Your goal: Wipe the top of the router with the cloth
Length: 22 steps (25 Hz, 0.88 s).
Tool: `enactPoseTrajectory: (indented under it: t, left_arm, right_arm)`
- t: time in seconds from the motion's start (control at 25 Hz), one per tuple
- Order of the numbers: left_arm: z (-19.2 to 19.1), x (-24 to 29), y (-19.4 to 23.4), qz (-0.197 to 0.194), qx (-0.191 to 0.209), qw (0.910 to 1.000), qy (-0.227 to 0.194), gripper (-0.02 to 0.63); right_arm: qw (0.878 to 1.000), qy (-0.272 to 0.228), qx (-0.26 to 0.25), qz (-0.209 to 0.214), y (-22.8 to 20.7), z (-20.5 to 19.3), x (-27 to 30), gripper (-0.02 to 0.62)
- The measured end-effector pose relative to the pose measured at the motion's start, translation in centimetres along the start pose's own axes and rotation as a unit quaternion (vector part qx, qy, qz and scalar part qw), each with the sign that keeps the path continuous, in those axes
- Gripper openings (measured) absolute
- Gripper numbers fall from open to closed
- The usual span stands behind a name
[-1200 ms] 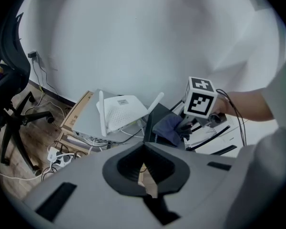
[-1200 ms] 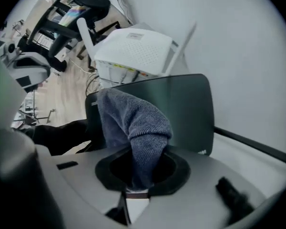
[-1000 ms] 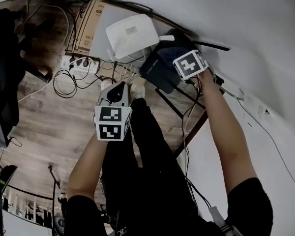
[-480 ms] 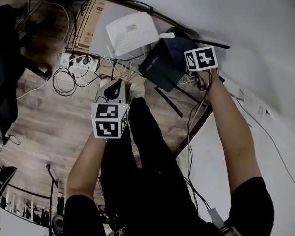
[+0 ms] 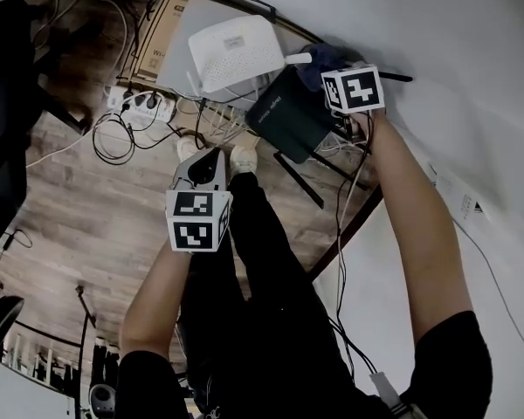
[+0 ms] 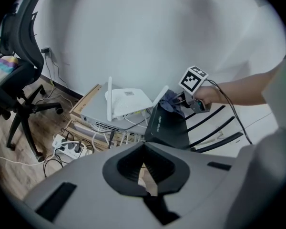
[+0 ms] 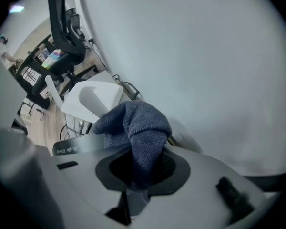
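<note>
Since a second ago, the right gripper (image 5: pixel 339 70) has slid along the black router (image 5: pixel 288 116) to its far end by the white wall (image 5: pixel 454 51). Its jaws are clamped on the blue cloth (image 7: pixel 133 125), which touches that end, just beside a white router (image 5: pixel 231 52). The left gripper (image 6: pixel 144 165) hangs over the wooden floor (image 5: pixel 87 208), jaws together and empty, near a power strip (image 5: pixel 140 107).

Router (image 5: pixel 288 116): just right of the other router (image 5: pixel 236 55), by the wall (image 5: pixel 437 24).
Other router: on top of a box (image 5: pixel 162 42).
Cloth (image 7: pixel 133 123): on the router's far end, in the right gripper's (image 7: pixel 142 173) jaws.
Power strip (image 5: pixel 140 107): on the floor (image 5: pixel 87 225), in front of the box.
Left gripper (image 5: pixel 211 166): nearer the person, well apart from the router.
Chair (image 6: pixel 14 80): far left.
</note>
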<state>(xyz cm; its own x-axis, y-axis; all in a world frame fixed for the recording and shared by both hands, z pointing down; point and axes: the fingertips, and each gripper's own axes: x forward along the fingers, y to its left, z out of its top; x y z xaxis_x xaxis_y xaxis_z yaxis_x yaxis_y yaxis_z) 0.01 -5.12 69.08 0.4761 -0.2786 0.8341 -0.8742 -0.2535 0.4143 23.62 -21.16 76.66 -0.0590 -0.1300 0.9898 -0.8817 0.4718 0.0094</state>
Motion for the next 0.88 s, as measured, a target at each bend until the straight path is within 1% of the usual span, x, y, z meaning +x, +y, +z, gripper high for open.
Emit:
enactPoseTrajectory:
  t: [0.12, 0.36, 0.52, 0.64, 0.76, 0.88]
  left_arm:
    - [-0.5, 0.0, -0.8, 0.003, -0.010, 0.9999, -0.003, 0.005]
    - [-0.9, -0.9, -2.5, 0.017, -0.037, 0.9989, -0.022, 0.005]
    - [-0.7, -1.6, -3.0, 0.020, -0.044, 0.9986, -0.025, 0.005]
    - [0.1, -1.8, -2.6, 0.028, -0.041, 0.9982, -0.033, 0.005]
    - [1.1, -1.8, -1.7, 0.038, -0.040, 0.9975, -0.043, 0.005]
    - [1.9, -1.9, -1.0, 0.041, -0.052, 0.9964, -0.052, 0.005]
  right_arm:
    - [1.000, 0.003, -0.029, 0.006, 0.1, 0.2, 0.1, 0.060]
    - [0.998, 0.014, -0.037, 0.041, 1.9, -0.6, -0.2, 0.060]
    - [0.996, 0.027, -0.079, 0.043, 4.2, -1.6, -0.7, 0.060]
    - [0.991, 0.023, -0.123, 0.054, 6.5, -2.6, -0.7, 0.060]
    - [0.985, 0.021, -0.149, 0.087, 9.4, -3.6, -1.0, 0.060]
    - [0.975, 0.030, -0.187, 0.119, 12.6, -4.9, -1.9, 0.060]
